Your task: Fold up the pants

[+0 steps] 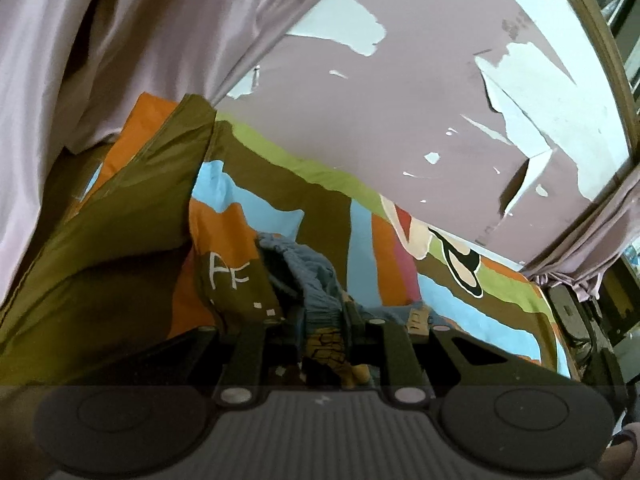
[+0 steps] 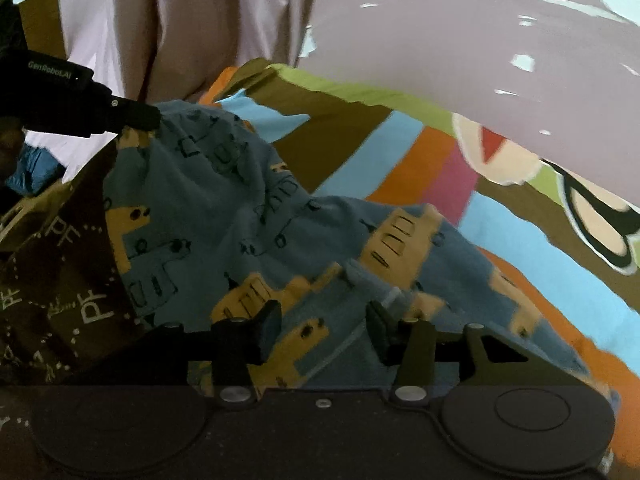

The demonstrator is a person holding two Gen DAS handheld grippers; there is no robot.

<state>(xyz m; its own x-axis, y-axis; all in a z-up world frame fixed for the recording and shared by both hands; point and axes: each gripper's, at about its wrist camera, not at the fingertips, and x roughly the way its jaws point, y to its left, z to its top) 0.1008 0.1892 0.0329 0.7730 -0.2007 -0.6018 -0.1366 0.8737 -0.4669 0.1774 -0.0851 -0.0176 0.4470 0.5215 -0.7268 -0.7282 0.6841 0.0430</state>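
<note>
Pants (image 2: 240,208): soft, limp knit; grip edges. Left gripper (image 1: 324,320) clamped on waistband; right gripper (image 2: 324,328) spread wide, holding nothing.

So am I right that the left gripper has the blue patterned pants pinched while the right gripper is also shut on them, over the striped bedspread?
Not quite: the right gripper is open. The right wrist view shows its fingers spread apart over the blue patterned pants without pinching them. The left gripper does have the cloth pinched, and the striped bedspread lies beneath.
</note>
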